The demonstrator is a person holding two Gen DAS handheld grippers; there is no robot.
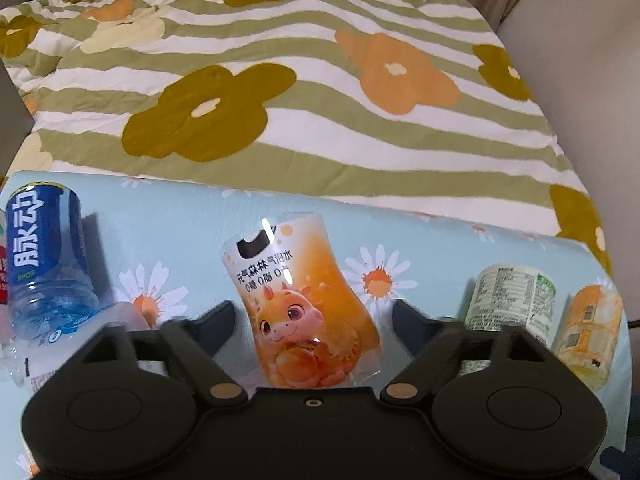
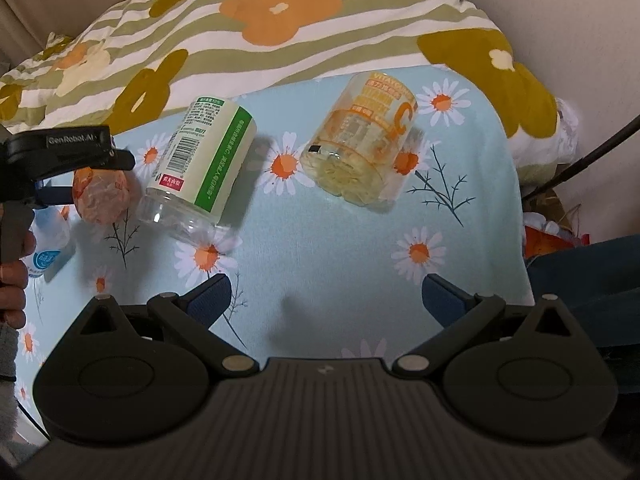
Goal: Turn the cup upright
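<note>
Several cut-off bottle cups stand upside down on a daisy-print cloth (image 1: pixel 440 240). An orange dragon-label cup (image 1: pixel 308 300) stands between the open fingers of my left gripper (image 1: pixel 316 316); whether the pads touch it I cannot tell. In the right wrist view this cup (image 2: pixel 102 196) shows beside the left gripper (image 2: pixel 68 168). A green-and-cream label cup (image 2: pixel 204 160) and a yellow vitamin-label cup (image 2: pixel 360 140) stand ahead of my right gripper (image 2: pixel 324 300), which is open, empty and well short of both. A blue-label cup (image 1: pixel 50 264) stands at the left.
A striped flower-print quilt (image 1: pixel 280 80) lies behind the cloth. The green-label cup (image 1: pixel 512 300) and yellow cup (image 1: pixel 592 328) stand right of my left gripper. A hand (image 2: pixel 12 280) holds the left gripper. A dark cable (image 2: pixel 580 160) and clutter (image 2: pixel 556 236) lie off the right edge.
</note>
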